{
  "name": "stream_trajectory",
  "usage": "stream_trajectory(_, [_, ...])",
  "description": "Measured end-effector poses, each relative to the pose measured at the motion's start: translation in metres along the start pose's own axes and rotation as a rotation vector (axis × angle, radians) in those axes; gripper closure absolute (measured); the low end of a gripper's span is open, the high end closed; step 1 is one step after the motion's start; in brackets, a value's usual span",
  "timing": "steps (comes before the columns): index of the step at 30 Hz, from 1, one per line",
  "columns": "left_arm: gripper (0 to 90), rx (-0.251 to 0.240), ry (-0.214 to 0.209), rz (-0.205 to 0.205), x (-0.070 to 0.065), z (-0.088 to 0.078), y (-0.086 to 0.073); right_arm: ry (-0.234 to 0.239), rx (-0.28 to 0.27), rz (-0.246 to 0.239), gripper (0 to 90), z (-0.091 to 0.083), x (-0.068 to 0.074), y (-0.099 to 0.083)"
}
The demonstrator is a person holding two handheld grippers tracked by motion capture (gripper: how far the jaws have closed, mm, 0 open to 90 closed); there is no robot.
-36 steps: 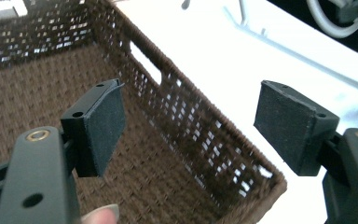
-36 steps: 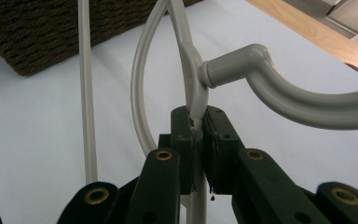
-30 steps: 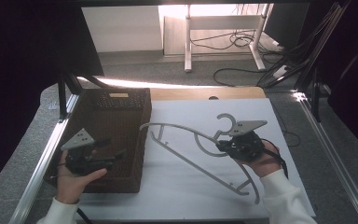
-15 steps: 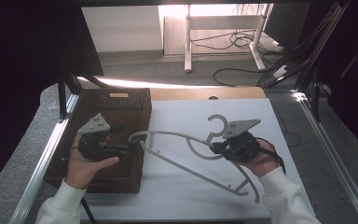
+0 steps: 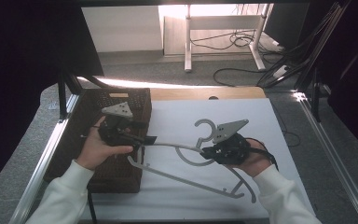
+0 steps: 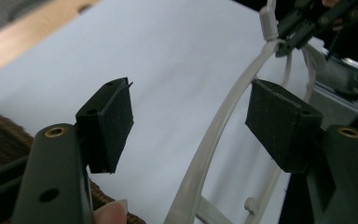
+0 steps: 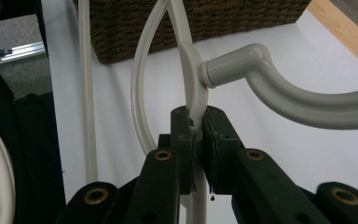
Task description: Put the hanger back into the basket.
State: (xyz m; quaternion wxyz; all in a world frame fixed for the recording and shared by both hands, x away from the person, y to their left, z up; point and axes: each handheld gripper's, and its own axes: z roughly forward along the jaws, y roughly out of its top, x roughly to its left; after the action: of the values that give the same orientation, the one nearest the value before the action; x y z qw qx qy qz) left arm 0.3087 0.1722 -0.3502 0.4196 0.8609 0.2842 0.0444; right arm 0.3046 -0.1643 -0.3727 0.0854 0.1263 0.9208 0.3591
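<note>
Two grips wanted on pale grey plastic clothes hanger (image 5: 186,161), raised over white table sheet (image 5: 242,116) beside brown wicker basket (image 5: 135,100). Right gripper (image 7: 196,122) clamped below hook; left gripper (image 6: 191,126) just closing, pads apart around shoulder bar. Probably light, springy, slippery.

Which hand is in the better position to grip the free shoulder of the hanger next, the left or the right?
Left. The left gripper is open with the hanger arm between its pads, untouched. The right gripper is already clamped near the hook.
</note>
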Motion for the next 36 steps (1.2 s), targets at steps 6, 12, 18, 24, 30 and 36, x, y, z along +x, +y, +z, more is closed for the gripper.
stream_trajectory(6, [33.7,0.126,-0.1,0.023,0.004,0.015,0.007,0.01,0.015,-0.028,83.2,0.004,0.003,0.004])
stream_trajectory(12, [41.0,0.263,-0.171,0.082,-0.001,0.03,0.011,0.026,0.016,-0.065,83.2,0.008,0.007,0.01])
stream_trajectory(18, [60.3,0.382,-0.224,0.126,-0.008,0.043,0.012,0.041,0.011,-0.1,83.2,0.01,0.011,0.017])
stream_trajectory(24, [78.3,0.394,-0.232,0.135,-0.008,0.044,0.012,0.04,0.006,-0.109,83.1,0.012,0.012,0.02])
stream_trajectory(30, [80.7,0.332,-0.241,0.146,-0.014,0.036,0.01,0.02,-0.03,-0.09,78.5,0.011,0.01,0.017])
stream_trajectory(36, [81.8,0.28,-0.2,0.136,-0.015,0.025,0.008,-0.022,-0.085,-0.055,58.7,0.007,0.008,0.011])
